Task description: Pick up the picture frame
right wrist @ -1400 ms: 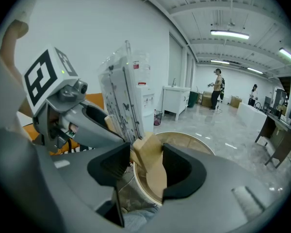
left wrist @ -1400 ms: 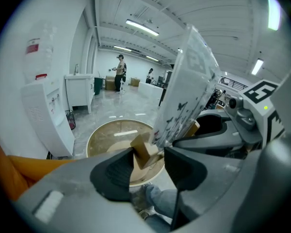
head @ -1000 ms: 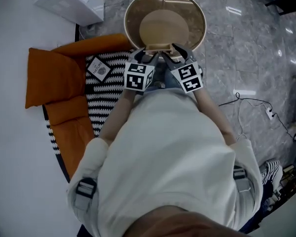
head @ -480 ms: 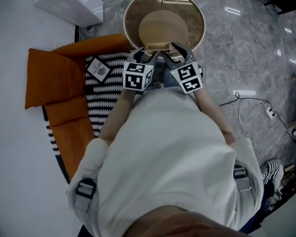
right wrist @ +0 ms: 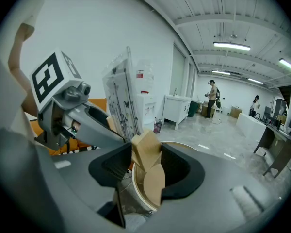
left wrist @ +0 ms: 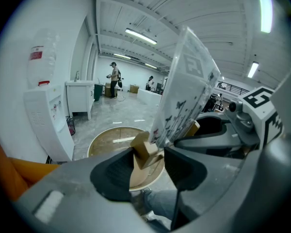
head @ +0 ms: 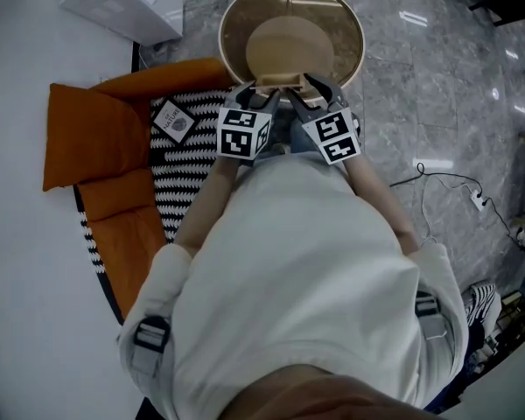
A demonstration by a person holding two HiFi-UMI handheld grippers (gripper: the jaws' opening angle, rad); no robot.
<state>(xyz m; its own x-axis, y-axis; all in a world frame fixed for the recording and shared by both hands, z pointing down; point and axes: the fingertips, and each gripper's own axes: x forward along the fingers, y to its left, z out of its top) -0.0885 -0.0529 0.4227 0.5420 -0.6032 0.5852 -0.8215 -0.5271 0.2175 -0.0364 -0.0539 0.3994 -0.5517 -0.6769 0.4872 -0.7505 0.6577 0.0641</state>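
Wooden round tabletop [head: 341, 24], low before the person. Picture frame [left wrist: 184, 91], clear panel on wooden foot blocks: held above the tabletop's near edge, seemingly lifted clear, so the pick-up looks done. Left gripper [left wrist: 148, 163] and right gripper [right wrist: 146, 165]: fingers [left wrist: 111, 171] of each clenched on a block.

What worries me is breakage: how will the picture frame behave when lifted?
Likely stiff: the picture frame holds its clear panel unbent above the wooden foot block. Probably light, being a thin sheet. Tall over small feet, it may tip easily, and the sheet could crack if squeezed.
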